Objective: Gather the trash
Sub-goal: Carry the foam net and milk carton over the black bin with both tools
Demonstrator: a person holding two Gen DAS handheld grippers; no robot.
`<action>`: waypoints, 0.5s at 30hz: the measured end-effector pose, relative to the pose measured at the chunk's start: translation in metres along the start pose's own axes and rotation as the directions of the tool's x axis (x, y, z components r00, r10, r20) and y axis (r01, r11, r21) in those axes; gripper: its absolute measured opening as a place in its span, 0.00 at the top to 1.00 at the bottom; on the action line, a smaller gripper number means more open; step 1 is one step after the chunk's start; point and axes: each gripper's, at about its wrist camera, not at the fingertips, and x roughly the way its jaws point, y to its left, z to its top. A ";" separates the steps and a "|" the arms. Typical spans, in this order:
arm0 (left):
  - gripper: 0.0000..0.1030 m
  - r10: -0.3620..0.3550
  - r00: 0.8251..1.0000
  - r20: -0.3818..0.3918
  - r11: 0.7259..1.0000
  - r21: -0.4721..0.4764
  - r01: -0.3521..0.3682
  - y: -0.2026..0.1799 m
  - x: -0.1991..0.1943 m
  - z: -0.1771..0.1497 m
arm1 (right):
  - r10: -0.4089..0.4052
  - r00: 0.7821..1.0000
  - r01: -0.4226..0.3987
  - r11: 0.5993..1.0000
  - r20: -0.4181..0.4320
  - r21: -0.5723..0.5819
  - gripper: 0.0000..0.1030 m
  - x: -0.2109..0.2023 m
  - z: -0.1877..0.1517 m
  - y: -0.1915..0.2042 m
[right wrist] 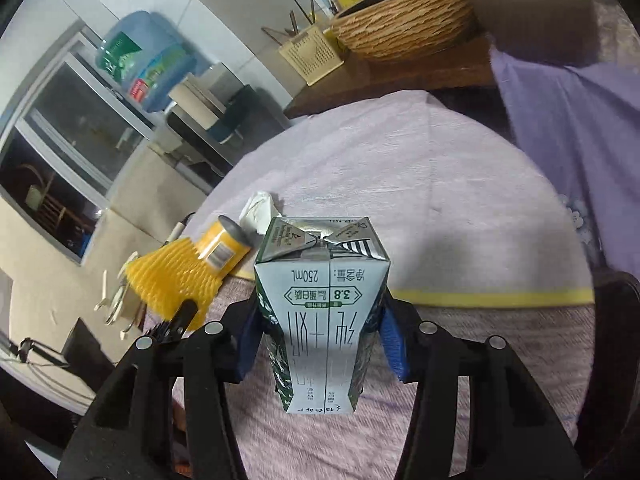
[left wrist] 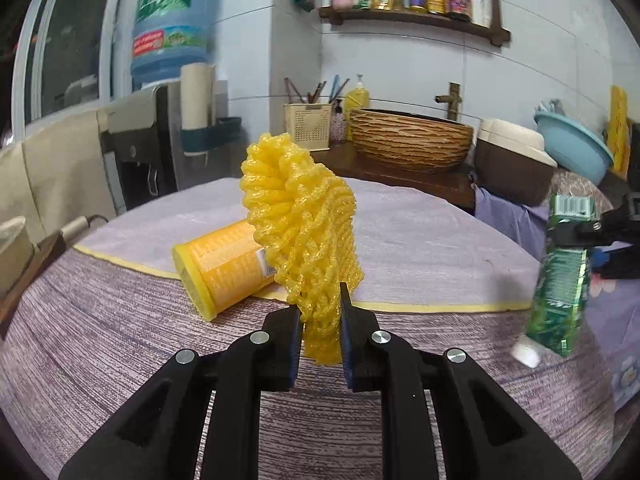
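Note:
My left gripper (left wrist: 320, 316) is shut on a yellow foam fruit net (left wrist: 298, 216), which stands up from between the blue pads above the table. Behind the net a yellow cup (left wrist: 218, 266) lies on its side on the cloth. My right gripper (right wrist: 320, 332) is shut on a green and white milk carton (right wrist: 322, 312), squeezed in at its waist and held off the table. From the left wrist view the same carton (left wrist: 560, 280) hangs at the right edge in the black fingers. A crumpled white paper (right wrist: 260, 210) lies beyond the yellow cup (right wrist: 224, 246).
The round table (left wrist: 120, 340) wears a purple striped cloth with a lilac mat (left wrist: 420, 236) on top. Behind stand a woven basin (left wrist: 410, 140), a utensil holder (left wrist: 308, 126), a brown and cream box (left wrist: 514, 166) and a blue bowl (left wrist: 572, 146).

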 end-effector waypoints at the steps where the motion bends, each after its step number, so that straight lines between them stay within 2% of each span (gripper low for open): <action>1: 0.84 -0.010 1.000 0.000 1.000 0.010 0.010 -0.005 -0.003 0.000 | 0.004 1.000 -0.004 1.000 0.008 -0.003 0.50 -0.008 -0.004 -0.005; 5: 0.84 -0.074 0.997 -0.009 0.996 0.041 0.074 -0.037 -0.027 -0.007 | -0.013 0.998 0.015 1.000 0.069 -0.021 0.50 -0.052 -0.024 -0.029; 9: 0.84 -0.174 0.984 -0.024 0.985 0.014 0.174 -0.069 -0.057 -0.017 | -0.037 0.991 0.041 0.999 0.131 -0.034 0.50 -0.093 -0.041 -0.050; 15: 0.84 -0.270 0.963 -0.017 0.962 0.022 0.271 -0.120 -0.093 -0.033 | -0.115 0.960 0.127 0.992 0.255 -0.029 0.50 -0.158 -0.073 -0.085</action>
